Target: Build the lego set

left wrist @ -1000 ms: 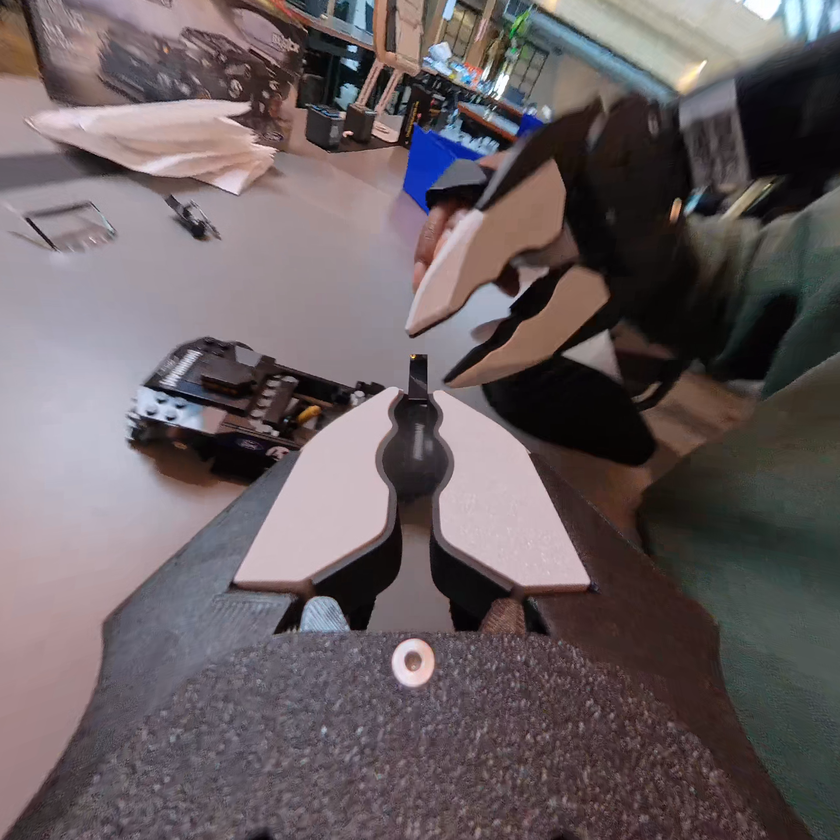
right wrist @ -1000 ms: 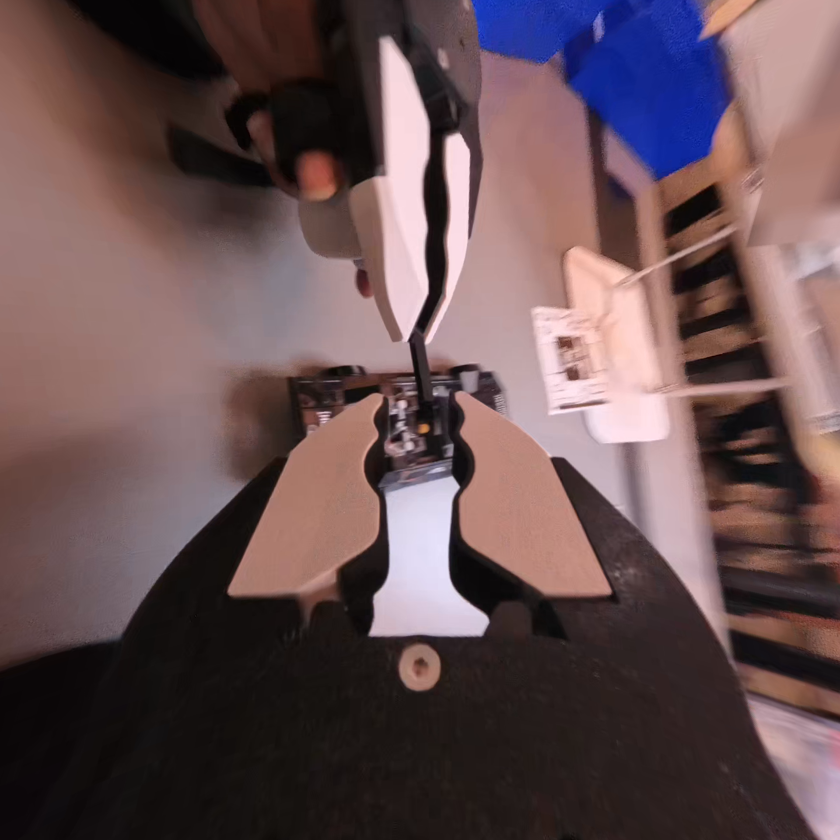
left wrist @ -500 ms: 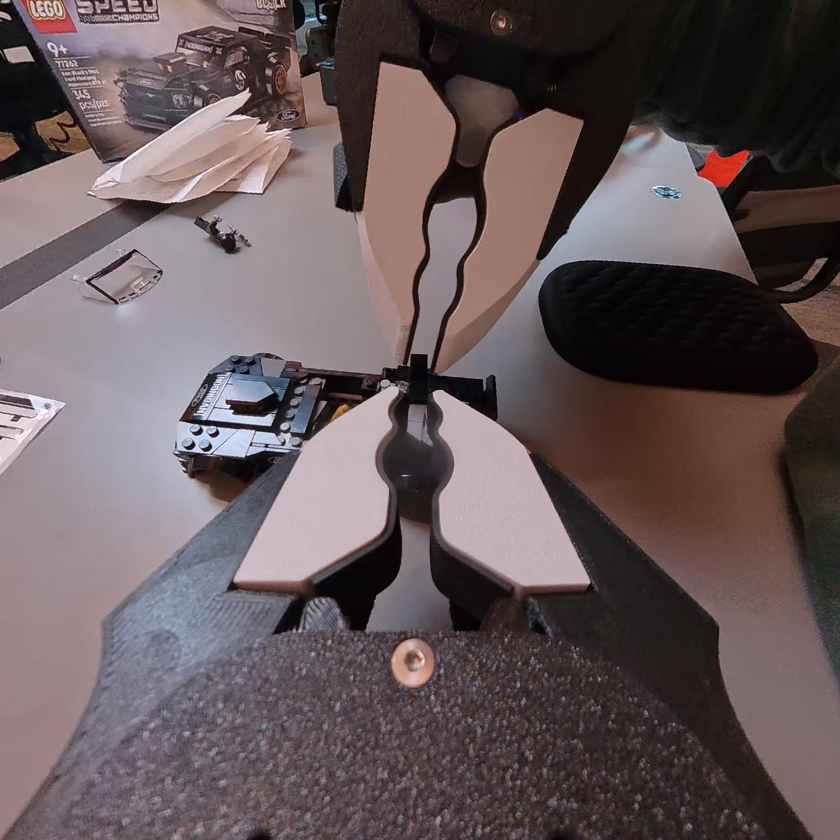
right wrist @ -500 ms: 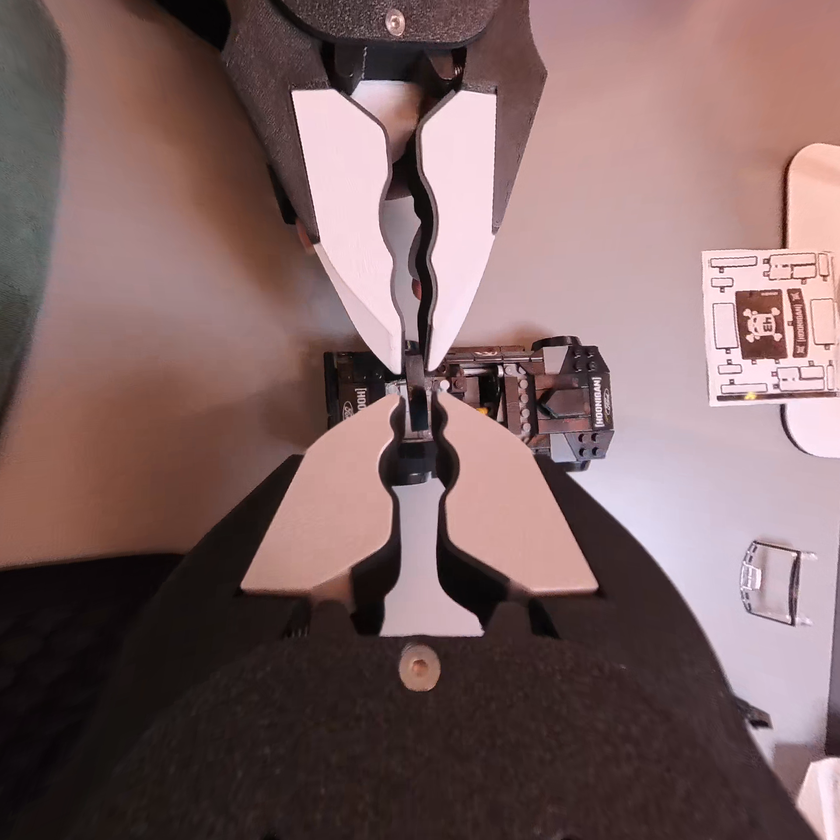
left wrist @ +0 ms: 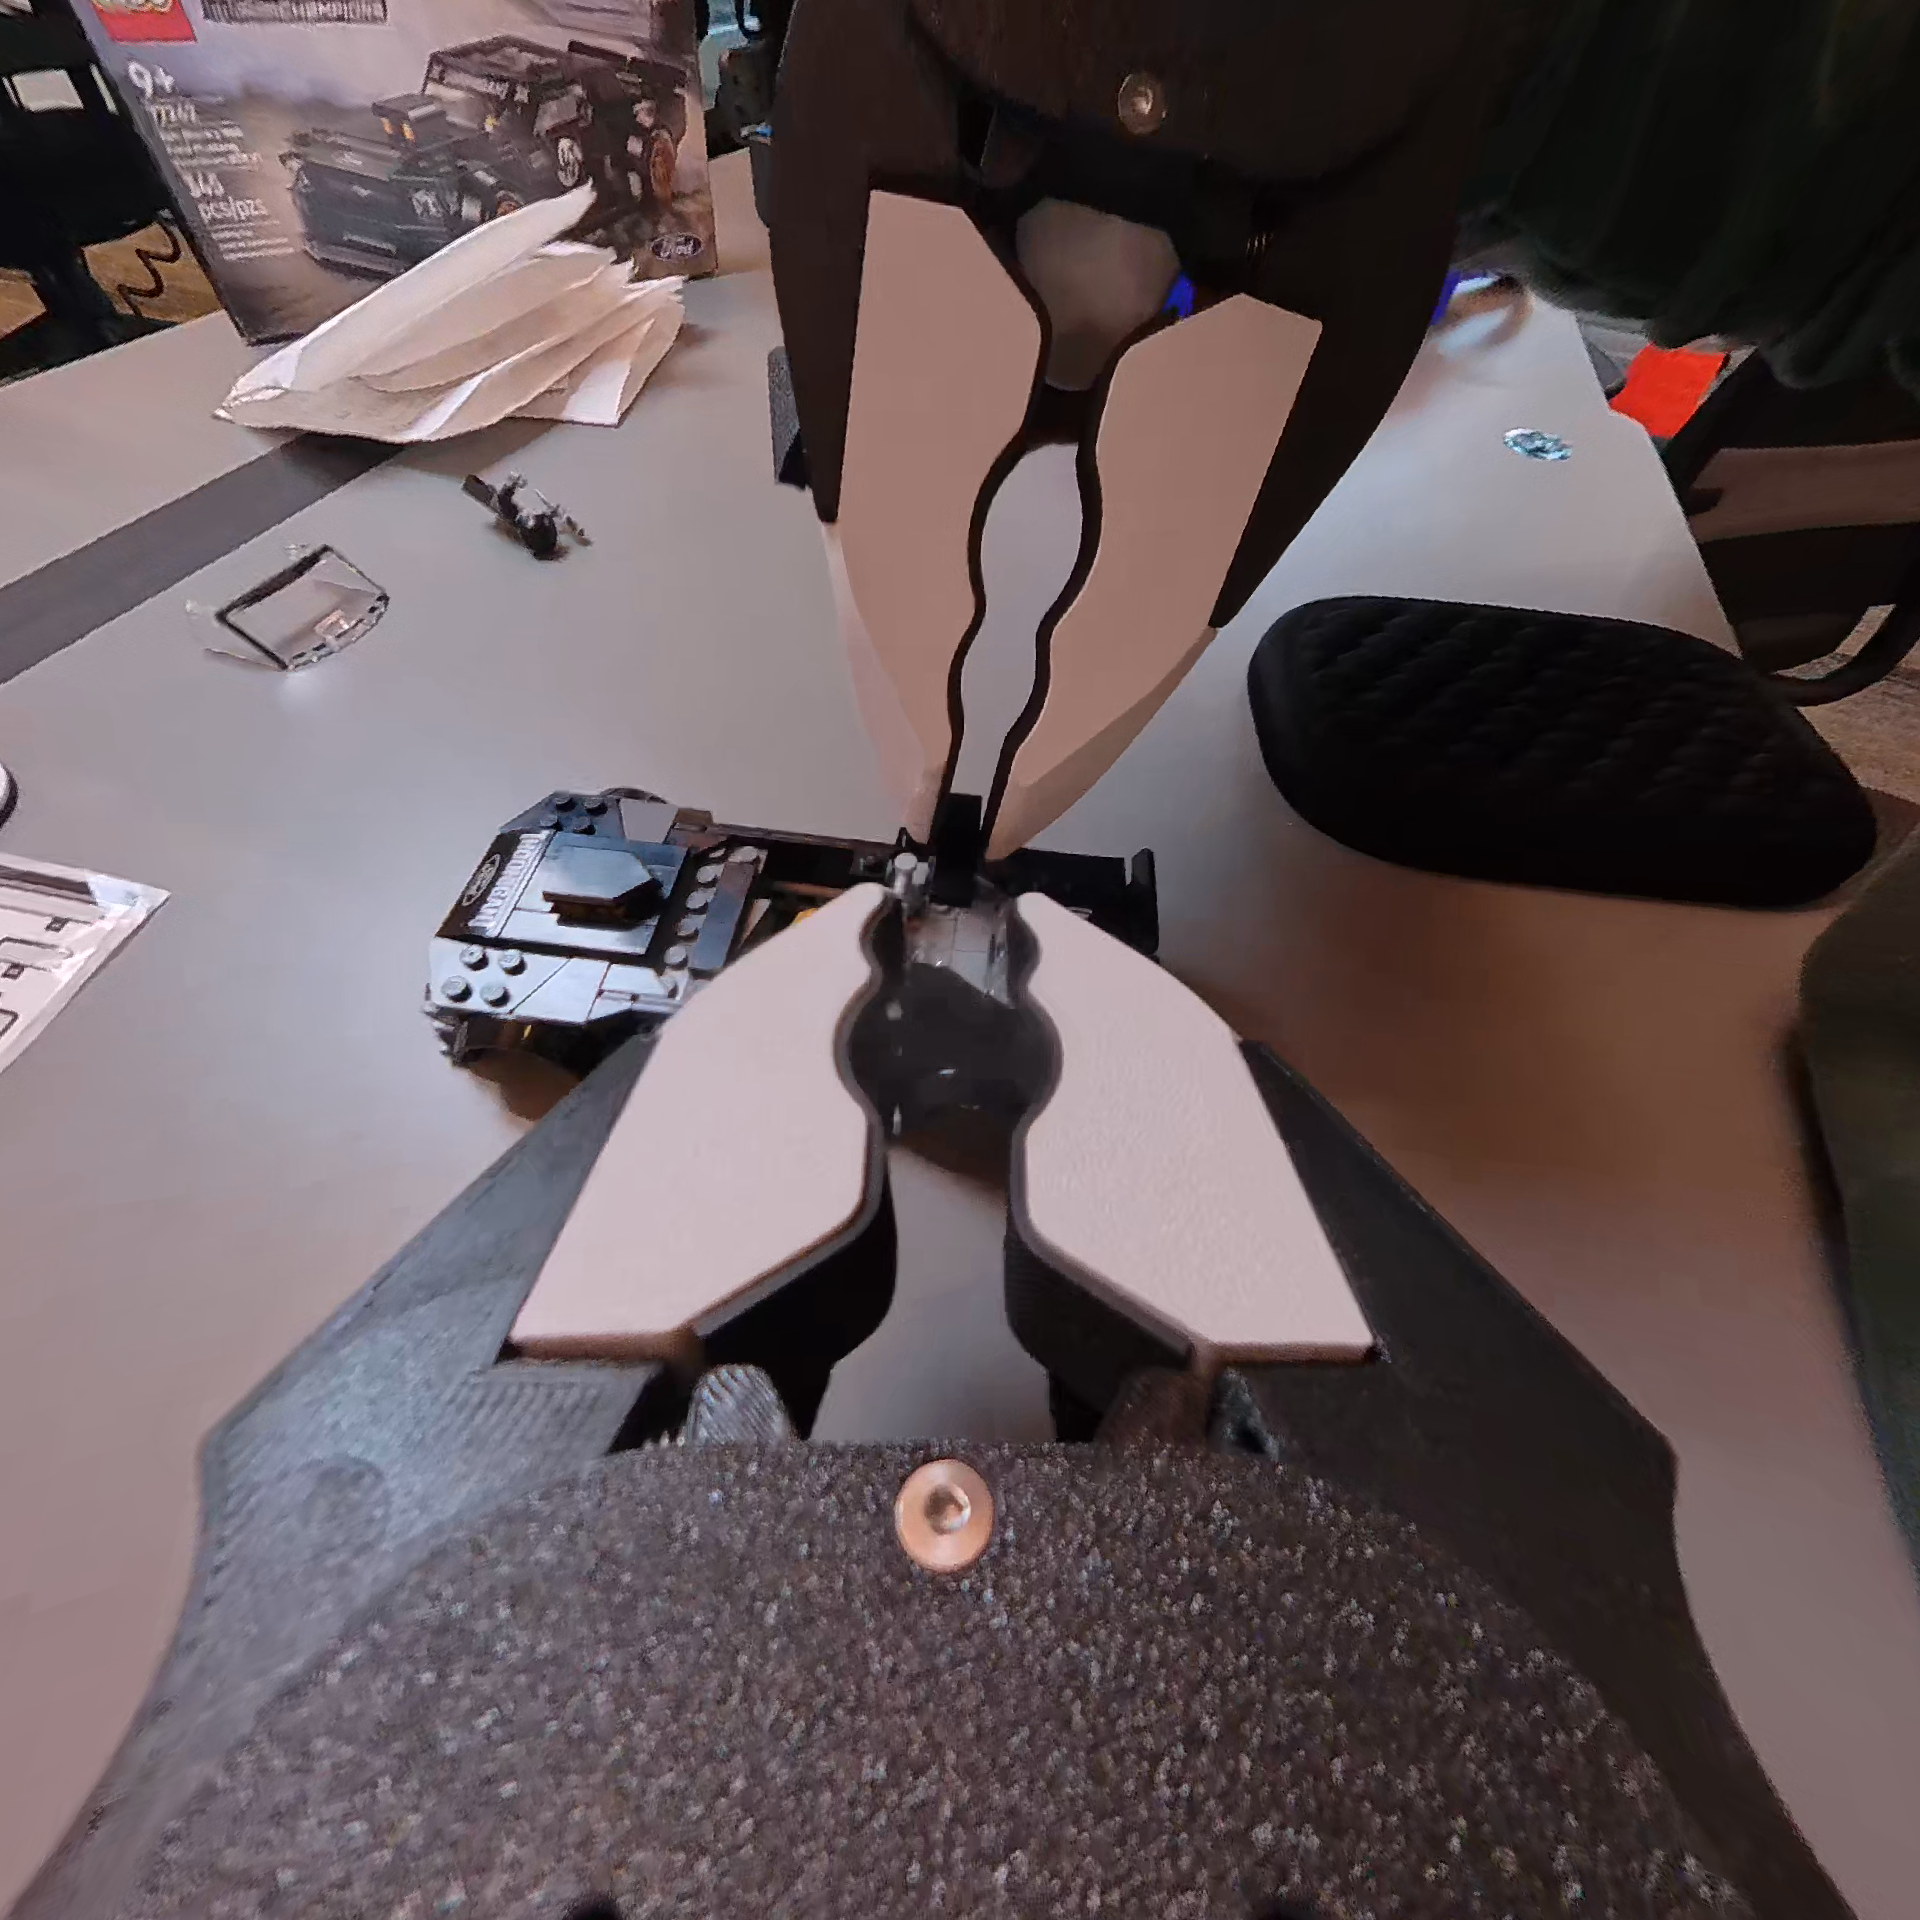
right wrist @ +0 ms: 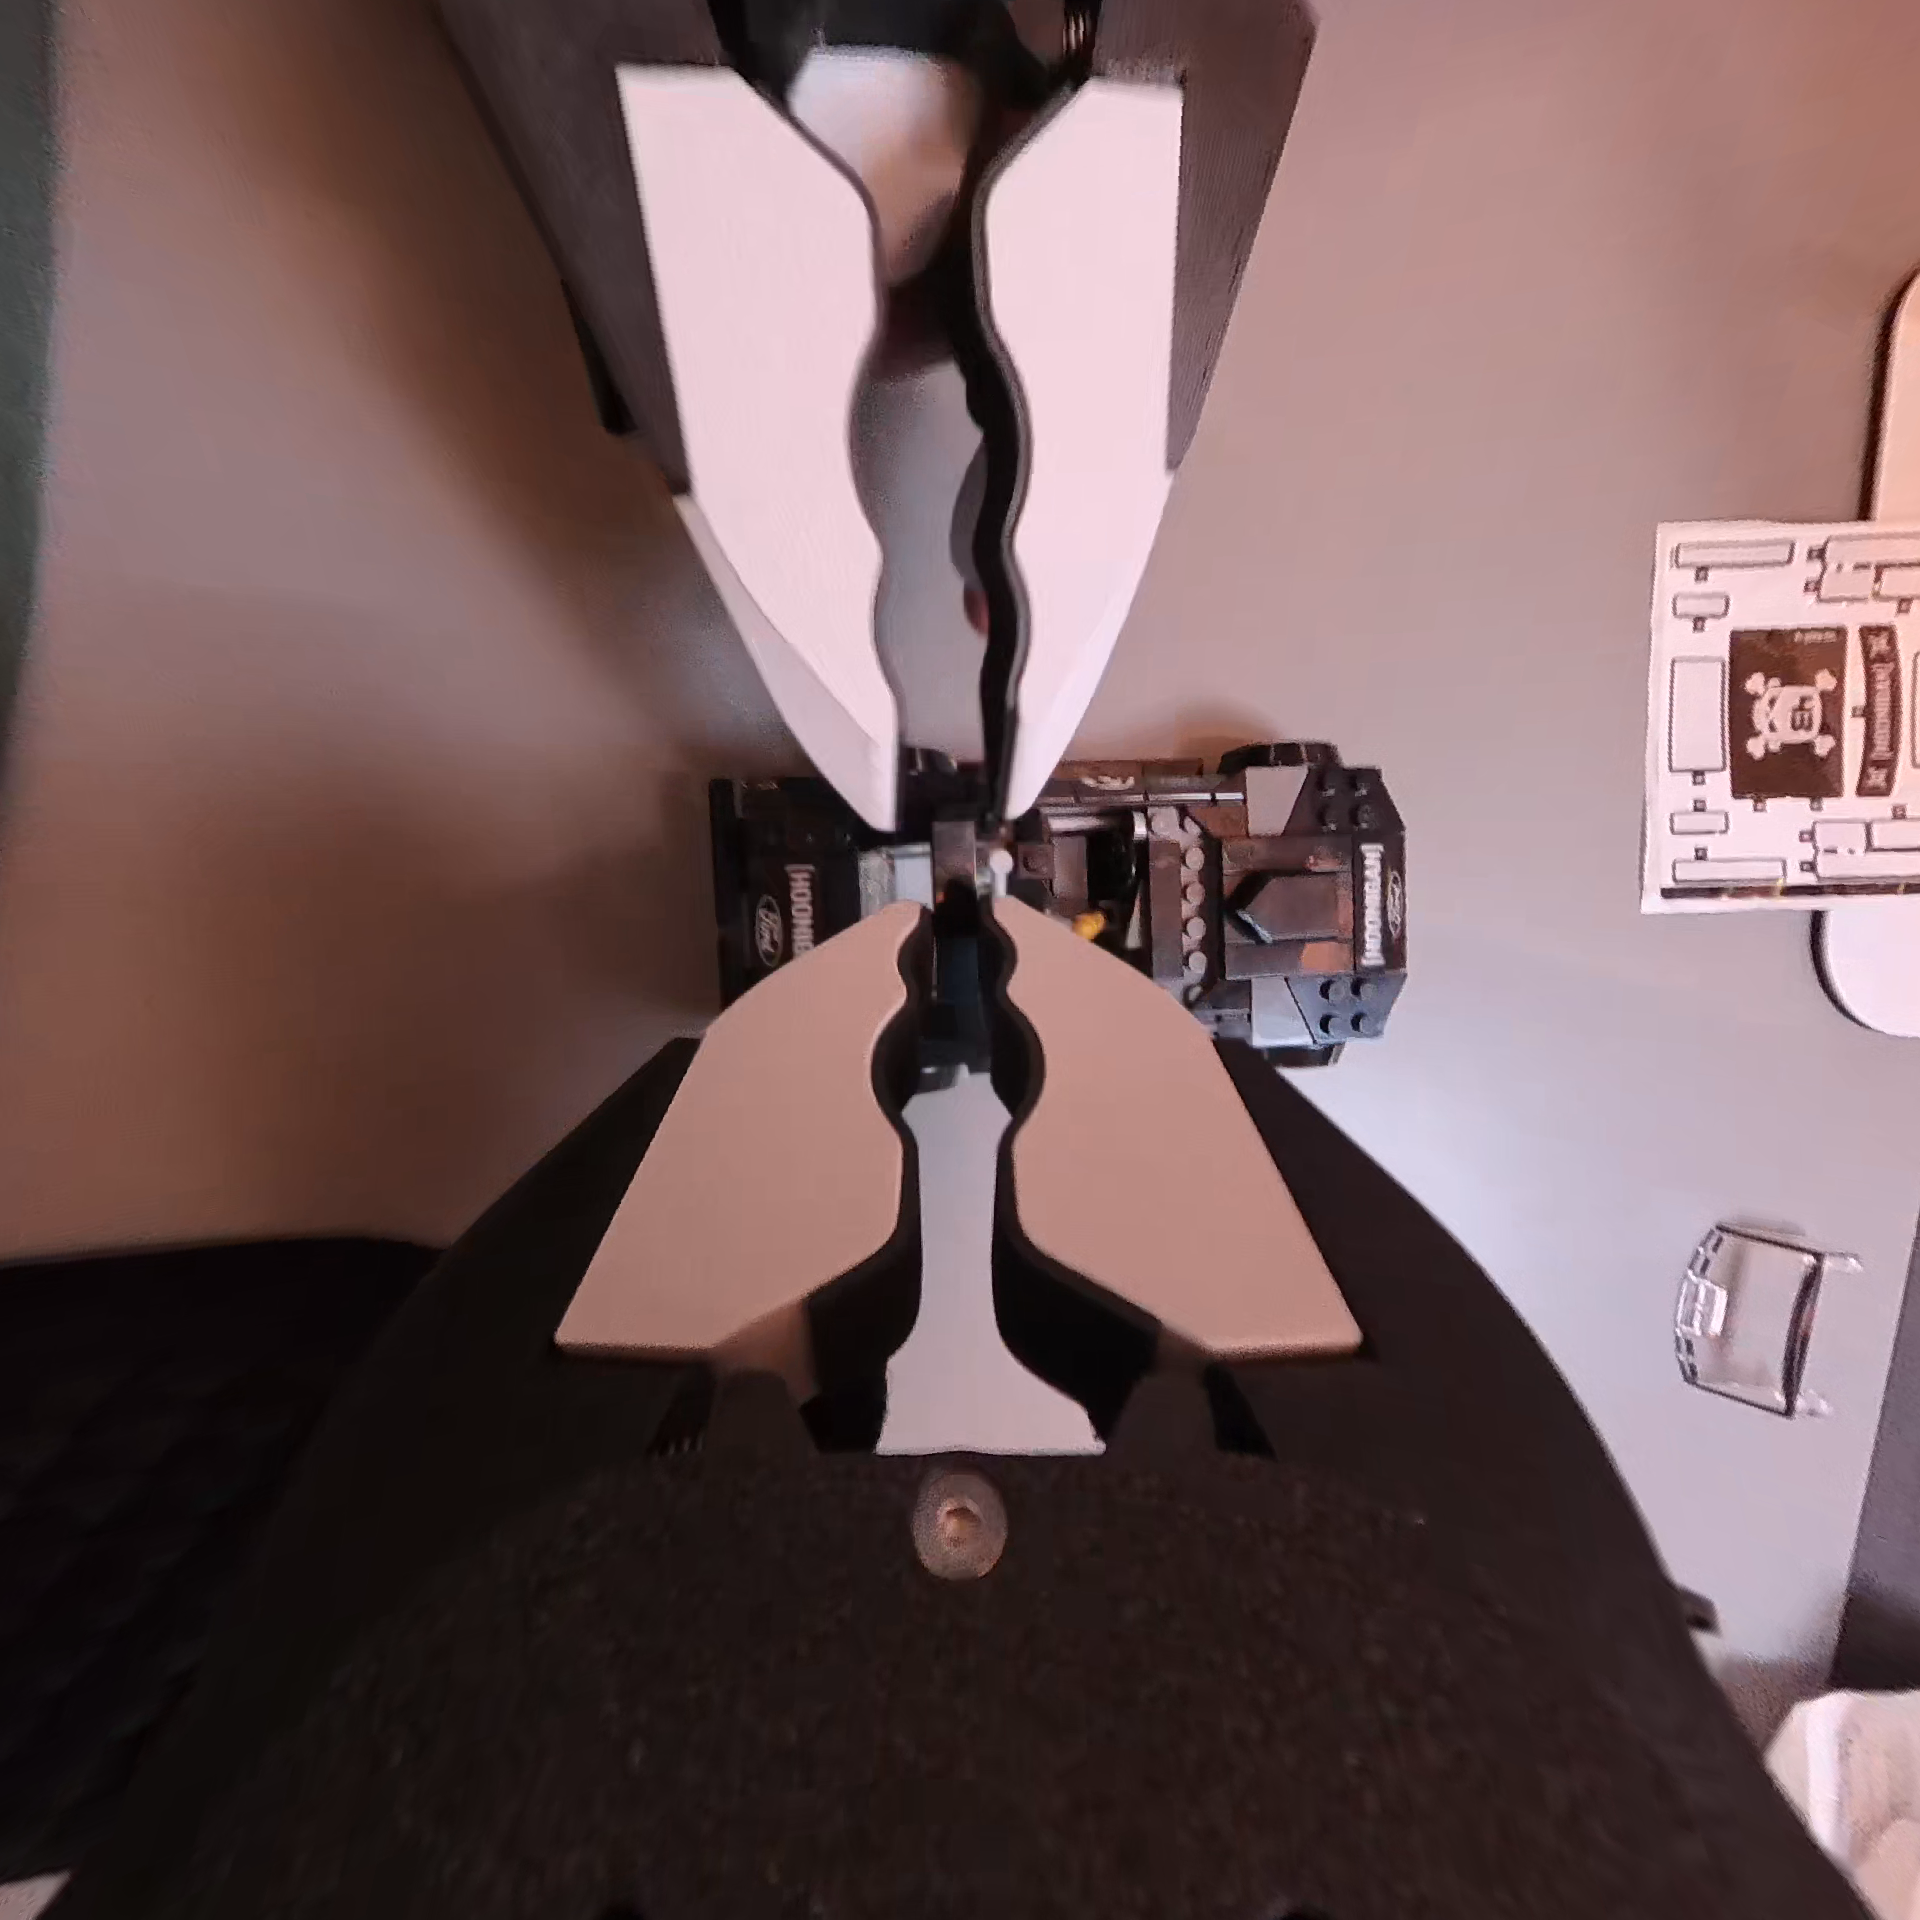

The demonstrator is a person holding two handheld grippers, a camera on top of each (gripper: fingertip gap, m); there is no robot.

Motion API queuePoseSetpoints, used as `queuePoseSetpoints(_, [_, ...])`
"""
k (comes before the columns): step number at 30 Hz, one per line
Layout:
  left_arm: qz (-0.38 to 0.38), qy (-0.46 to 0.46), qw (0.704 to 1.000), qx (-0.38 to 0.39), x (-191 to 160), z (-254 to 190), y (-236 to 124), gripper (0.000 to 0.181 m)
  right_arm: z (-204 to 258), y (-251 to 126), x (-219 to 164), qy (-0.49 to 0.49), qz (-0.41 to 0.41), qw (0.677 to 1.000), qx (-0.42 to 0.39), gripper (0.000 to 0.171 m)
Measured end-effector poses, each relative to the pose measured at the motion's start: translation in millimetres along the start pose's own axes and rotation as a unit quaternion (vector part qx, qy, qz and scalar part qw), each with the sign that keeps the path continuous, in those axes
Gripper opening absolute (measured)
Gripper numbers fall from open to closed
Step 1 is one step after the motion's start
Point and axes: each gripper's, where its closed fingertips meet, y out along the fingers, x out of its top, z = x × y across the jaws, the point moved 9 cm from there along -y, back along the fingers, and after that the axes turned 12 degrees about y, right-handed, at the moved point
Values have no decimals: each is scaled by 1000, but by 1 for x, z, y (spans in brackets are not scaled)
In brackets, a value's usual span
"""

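Since half a second ago both grippers have dropped a touch lower toward the car, and the small black piece now sits right down among the studs. The left gripper [left wrist: 948, 896] comes in low over the grey table [left wrist: 1455, 1091]. Its fingers have a narrow gap at the tips, and I cannot tell whether they pinch anything. The right gripper [left wrist: 958, 821] reaches down from above, tip to tip with the left one, its fingers drawn nearly together on the small black piece [left wrist: 956, 826]. That piece stands upright and touches the half-built black lego car [left wrist: 582, 935], which lies flat on the table directly under both sets of tips, its studded hood pointing away to the left in the left wrist view.

Beyond the car lie a clear windshield piece [left wrist: 296, 608], a small dark loose part [left wrist: 530, 509], a pile of white paper bags [left wrist: 468, 332] and the set's box [left wrist: 416, 145]. A sticker sheet [right wrist: 1787, 717] lies near the car's hood end. A black quilted pad [left wrist: 1538, 748] sits off to the right.
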Motion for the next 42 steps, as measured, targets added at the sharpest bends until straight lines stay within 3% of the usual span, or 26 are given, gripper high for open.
queuePoseSetpoints(5, [25, 2, 1000, -3, -5, 4, -5, 29, -2, 9, 1, 9, 45, 999, 4, 8])
queuePoseSetpoints(13, [54, 1, 998, -13, -12, -1, -1, 25, -3, 16, 3, 20, 76, 997, 8, 8])
queuePoseSetpoints(42, [38, 21, 999, 22, -3, -2, 5, 10, 2, 19, 6, 1, 94, 995, -27, 8])
